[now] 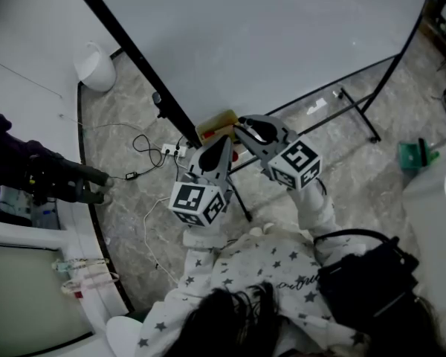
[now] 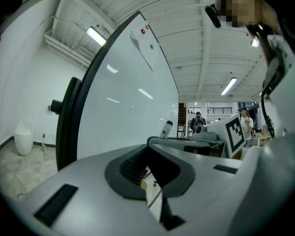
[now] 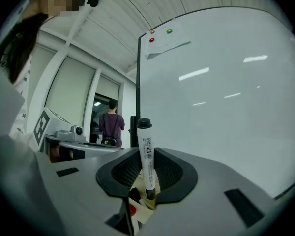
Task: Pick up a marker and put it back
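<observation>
A white marker with a black cap stands upright between the dark pads of my right gripper, which is shut on it. The same marker shows in the left gripper view, in front of the whiteboard. From above, my right gripper points at a yellow box at the lower edge of the whiteboard. My left gripper is beside it, just to the left. Its jaws are drawn together to a thin slit with nothing between them.
The whiteboard's black stand legs spread over the marble floor. A power strip with cables lies left of the grippers. A white bin stands at the far left and a green object at the right. A black bag hangs at my side.
</observation>
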`<state>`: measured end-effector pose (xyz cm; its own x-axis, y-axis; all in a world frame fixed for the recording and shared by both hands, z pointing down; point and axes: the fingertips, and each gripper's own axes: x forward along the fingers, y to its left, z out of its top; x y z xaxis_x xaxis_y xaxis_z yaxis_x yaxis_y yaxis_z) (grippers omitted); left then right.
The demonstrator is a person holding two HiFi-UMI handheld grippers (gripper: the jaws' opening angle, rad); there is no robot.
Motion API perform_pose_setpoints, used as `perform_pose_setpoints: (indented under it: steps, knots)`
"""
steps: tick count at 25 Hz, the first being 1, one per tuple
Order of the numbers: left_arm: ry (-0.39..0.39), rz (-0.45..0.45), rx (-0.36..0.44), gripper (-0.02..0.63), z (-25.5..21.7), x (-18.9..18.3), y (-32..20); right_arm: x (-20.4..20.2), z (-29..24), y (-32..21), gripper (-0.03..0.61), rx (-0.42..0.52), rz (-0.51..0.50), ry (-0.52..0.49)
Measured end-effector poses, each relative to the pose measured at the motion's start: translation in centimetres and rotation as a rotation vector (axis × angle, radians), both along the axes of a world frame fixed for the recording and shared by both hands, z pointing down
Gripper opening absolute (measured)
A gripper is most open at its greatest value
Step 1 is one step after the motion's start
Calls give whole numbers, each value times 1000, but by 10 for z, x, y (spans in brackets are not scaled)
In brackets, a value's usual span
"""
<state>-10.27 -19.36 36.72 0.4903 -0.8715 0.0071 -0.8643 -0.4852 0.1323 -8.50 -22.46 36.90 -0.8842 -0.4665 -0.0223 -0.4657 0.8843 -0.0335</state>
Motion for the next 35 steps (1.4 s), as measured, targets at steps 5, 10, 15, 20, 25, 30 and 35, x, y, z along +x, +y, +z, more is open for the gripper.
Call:
perform_pose_setpoints:
  steps: [5, 10, 15, 20, 25, 30, 35]
  knots:
    - [-42, 26, 25, 2, -22, 0, 13, 3, -30, 15, 83, 46, -47, 14]
    - [-21, 33, 62, 2, -37, 4, 19, 9, -41, 26, 83, 98, -44, 47]
    - [-44, 46, 86, 2, -40, 9, 17, 13, -49, 29, 83, 102, -39, 26]
    - [-35, 55, 97, 2, -44, 13, 16, 13, -54, 30, 83, 105, -39, 14]
    - [-40, 54, 97, 2, -43, 14, 16, 13, -51, 30, 83, 105, -46, 11]
    - [-35, 46, 94, 2, -42, 10, 15, 9, -52, 30, 83, 106, -55, 13]
    - [-36, 50, 99, 2, -48, 13, 19, 11, -56, 34, 83, 102, -52, 15]
